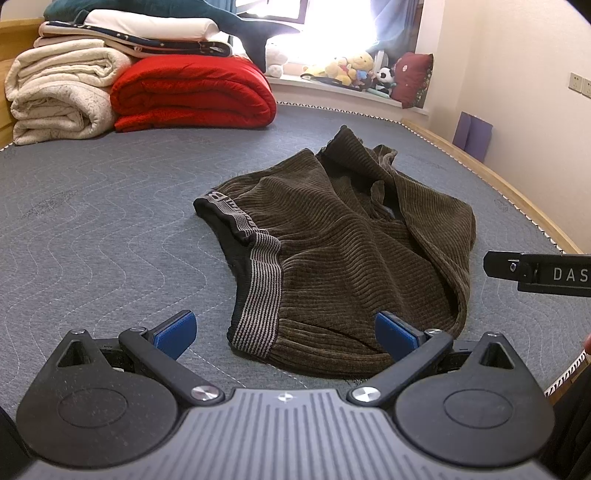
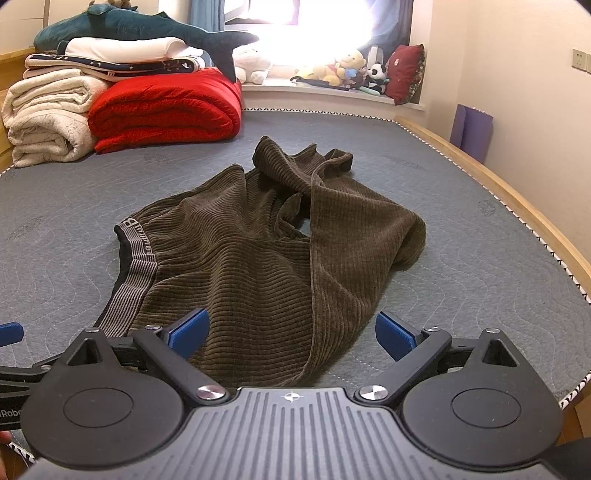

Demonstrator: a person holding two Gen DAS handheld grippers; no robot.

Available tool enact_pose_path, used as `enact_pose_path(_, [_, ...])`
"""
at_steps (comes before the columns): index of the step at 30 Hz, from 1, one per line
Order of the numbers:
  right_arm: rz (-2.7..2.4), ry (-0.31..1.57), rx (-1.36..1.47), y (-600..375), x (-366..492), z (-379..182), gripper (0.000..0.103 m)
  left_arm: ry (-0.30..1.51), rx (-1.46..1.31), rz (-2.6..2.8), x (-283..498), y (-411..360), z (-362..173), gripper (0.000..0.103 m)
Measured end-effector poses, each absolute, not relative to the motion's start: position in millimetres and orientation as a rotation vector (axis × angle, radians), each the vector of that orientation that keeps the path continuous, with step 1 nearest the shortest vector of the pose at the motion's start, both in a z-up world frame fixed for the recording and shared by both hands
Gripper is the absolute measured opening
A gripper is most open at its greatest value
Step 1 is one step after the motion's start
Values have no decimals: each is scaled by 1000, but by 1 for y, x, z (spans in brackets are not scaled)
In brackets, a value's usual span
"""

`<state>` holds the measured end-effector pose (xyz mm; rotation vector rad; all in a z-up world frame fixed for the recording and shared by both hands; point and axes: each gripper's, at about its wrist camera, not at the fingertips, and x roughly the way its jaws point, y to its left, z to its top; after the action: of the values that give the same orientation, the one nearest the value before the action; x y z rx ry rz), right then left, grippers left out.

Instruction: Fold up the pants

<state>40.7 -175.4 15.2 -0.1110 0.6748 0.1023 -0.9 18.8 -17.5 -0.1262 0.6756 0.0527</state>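
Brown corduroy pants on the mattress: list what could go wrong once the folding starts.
1. The pants lie bunched, legs crossed and layered; a grab may catch several layers and trap wrinkles.
2. Both the left gripper and the right gripper hang open at the near hem, close together; they could collide.
3. The striped waistband is curled; a fold could come out skewed.

1. Waistband lettering (image 2: 142, 242) on the pants: partly folded under, unreadable.
2. Right gripper body (image 1: 543, 273): cut by the left view's right edge; label shows only "DAS".
3. Left gripper pad (image 2: 9, 332): cut by the right view's left edge.
4. Window (image 2: 295, 22): overexposed, no detail.
5. Plush toys (image 1: 354, 70) on the sill: too small to identify fully.
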Motion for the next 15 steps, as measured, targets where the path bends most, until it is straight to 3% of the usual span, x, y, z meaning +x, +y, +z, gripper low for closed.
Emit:
enact_pose_path(9, [95, 678, -114, -177, 41, 16, 93, 655, -114, 43, -3, 18, -18, 103])
enact_pose_path(13, [86, 680, -88, -175, 47, 20, 81, 603, -68, 43, -15, 21, -8, 103])
enact_pose_path(15, [88, 683, -57, -173, 52, 22, 69, 568, -77, 51, -20, 31, 2, 103])
